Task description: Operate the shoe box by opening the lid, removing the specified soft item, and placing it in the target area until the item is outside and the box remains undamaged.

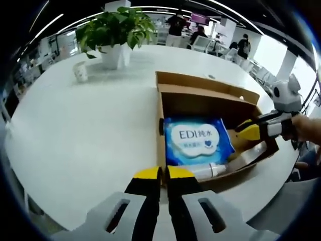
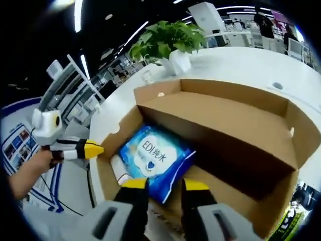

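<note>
Left tongs (image 1: 164, 173) clenched empty over the bench (image 1: 75, 130), right tongs (image 2: 164, 184) parted above the blue pack (image 2: 153, 158), which lies in the open box (image 2: 241, 125), partly hiding a white bottle (image 2: 120, 173).

Bright, even light falls from long ceiling strip lamps (image 1: 165, 7), which glare white and streak along the curved top of both views. The glossy white round bench (image 1: 75, 135) shines palely, and the open brown cardboard box (image 2: 225, 125) holds deep shadow inside its far wall. Fisheye bending warps straight edges, and the outer margins go soft and blurred.
</note>
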